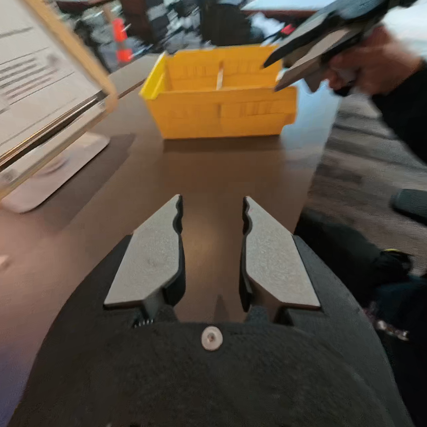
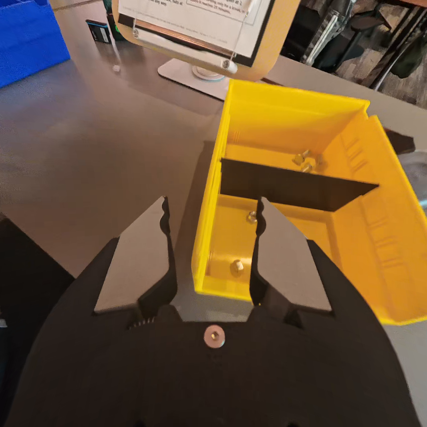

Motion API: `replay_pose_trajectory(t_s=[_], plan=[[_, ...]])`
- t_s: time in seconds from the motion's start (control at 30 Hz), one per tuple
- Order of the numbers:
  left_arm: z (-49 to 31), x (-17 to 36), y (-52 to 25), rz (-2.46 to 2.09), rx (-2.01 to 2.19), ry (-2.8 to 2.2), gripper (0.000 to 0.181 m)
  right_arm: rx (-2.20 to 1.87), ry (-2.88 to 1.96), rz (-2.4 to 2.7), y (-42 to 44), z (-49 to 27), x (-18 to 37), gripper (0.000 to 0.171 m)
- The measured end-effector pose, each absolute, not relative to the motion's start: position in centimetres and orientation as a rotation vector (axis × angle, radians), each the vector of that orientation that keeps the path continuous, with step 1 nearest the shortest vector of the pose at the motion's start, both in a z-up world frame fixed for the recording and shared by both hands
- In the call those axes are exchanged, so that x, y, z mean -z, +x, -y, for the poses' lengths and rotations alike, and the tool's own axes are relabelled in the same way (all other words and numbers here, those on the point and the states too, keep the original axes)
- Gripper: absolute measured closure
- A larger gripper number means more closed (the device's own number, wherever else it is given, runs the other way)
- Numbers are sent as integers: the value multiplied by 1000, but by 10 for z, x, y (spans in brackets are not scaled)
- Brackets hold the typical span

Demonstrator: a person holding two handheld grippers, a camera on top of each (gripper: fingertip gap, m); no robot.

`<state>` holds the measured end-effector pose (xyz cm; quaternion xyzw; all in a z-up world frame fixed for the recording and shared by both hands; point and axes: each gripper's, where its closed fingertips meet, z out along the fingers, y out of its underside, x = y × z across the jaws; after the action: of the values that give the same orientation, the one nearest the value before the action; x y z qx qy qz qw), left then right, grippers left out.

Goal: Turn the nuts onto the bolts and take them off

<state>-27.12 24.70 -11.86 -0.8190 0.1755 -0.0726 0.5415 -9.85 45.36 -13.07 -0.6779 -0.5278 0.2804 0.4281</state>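
over the yellow bin (image 2: 265, 124) on the counter (image 2: 104, 138), your right hand-held gripper (image 2: 212, 201) hangs spread and empty; your left hand-held gripper (image 1: 212, 198) is likewise. loose nuts (image 2: 305, 160) and small fasteners (image 2: 236, 266) lie in both compartments, so i judge no threading has begun.

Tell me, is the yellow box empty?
Not empty. The yellow plastic bin holds small metal nuts on both sides of its black divider.

Black grippers, grey fingers (image 1: 152, 254), silver screw (image 1: 211, 338), dark sleeve (image 1: 404, 111).
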Motion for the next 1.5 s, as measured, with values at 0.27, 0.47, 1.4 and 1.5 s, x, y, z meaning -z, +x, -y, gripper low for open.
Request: replay_pose_trajectory(t_s=[0.27,0.47,1.4,1.5], plan=[[-129,129,-425,154,-396,-2112,105,-710,-1661,1299,-102,-439,171,93],[-122,194,-488,441,-346,-2188,103,-455,-1741,1234,-110,-467,190,108],[-46,-2,-486,116,-631,-1783,176,-663,-1655,1294,-408,-136,180,124],[-64,-11,-477,67,-616,-1771,177,-709,-1556,1288,-444,-84,154,110]])
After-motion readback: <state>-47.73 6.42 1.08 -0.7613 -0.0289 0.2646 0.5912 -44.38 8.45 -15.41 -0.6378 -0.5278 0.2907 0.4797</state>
